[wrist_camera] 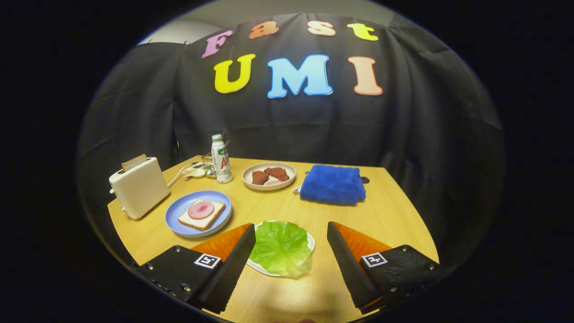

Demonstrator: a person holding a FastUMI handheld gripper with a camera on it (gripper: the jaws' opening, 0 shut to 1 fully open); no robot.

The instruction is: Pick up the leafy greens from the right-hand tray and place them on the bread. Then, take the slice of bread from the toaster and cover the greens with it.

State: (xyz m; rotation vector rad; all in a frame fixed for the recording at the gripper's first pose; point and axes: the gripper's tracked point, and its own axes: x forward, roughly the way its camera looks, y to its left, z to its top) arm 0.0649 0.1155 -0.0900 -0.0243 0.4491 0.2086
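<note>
A green lettuce leaf (281, 247) lies on a small white plate (309, 242) on the wooden table, between my two fingers and nearer the left one. My gripper (291, 231) is open and hovers above the leaf without touching it. Beyond the left finger a blue plate (179, 211) carries a bread slice (202, 214) topped with a round pink slice of ham (201, 209). Further left stands a cream toaster (139, 187) with a bread slice (133, 162) sticking up out of its slot.
At the back of the table (394, 215) stand a white bottle (221, 159), a small glass jar (208, 165) and a white plate (269, 176) with brown meat pieces. A folded blue towel (333, 184) lies to the right of it. The toaster's cable (178, 174) runs toward the bottle.
</note>
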